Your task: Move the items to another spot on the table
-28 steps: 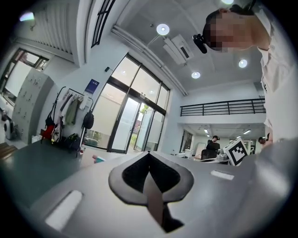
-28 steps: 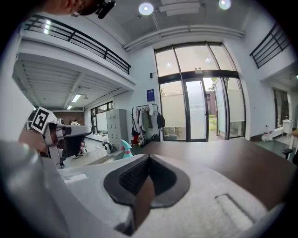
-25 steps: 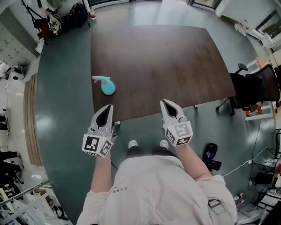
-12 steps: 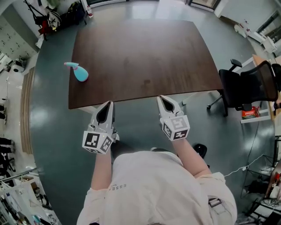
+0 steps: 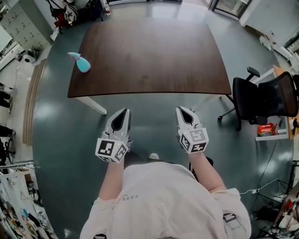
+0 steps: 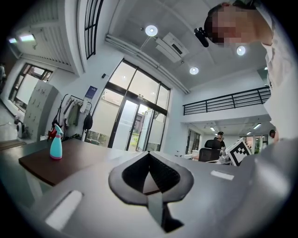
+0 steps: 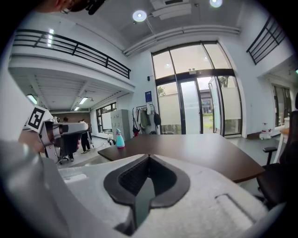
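Observation:
A light blue spray bottle with a pink trigger (image 5: pixel 82 63) stands at the left edge of the dark brown table (image 5: pixel 149 56); it also shows in the left gripper view as a spray bottle (image 6: pixel 56 145) and in the right gripper view as a small spray bottle (image 7: pixel 120 139). My left gripper (image 5: pixel 123 113) and right gripper (image 5: pixel 183 112) hang over the floor, short of the table's near edge. Both have their jaws together with nothing between them. Neither touches the bottle.
A black office chair (image 5: pixel 261 98) stands right of the table. Coats and bags hang at the far left (image 5: pixel 65 14). Glass doors (image 7: pixel 195 107) lie beyond the table. A white table leg (image 5: pixel 91 105) shows under the near left corner.
The view has backed off: the table and bottle sit farther up the head view, and both grippers now hang over the floor instead of at the table's edge.

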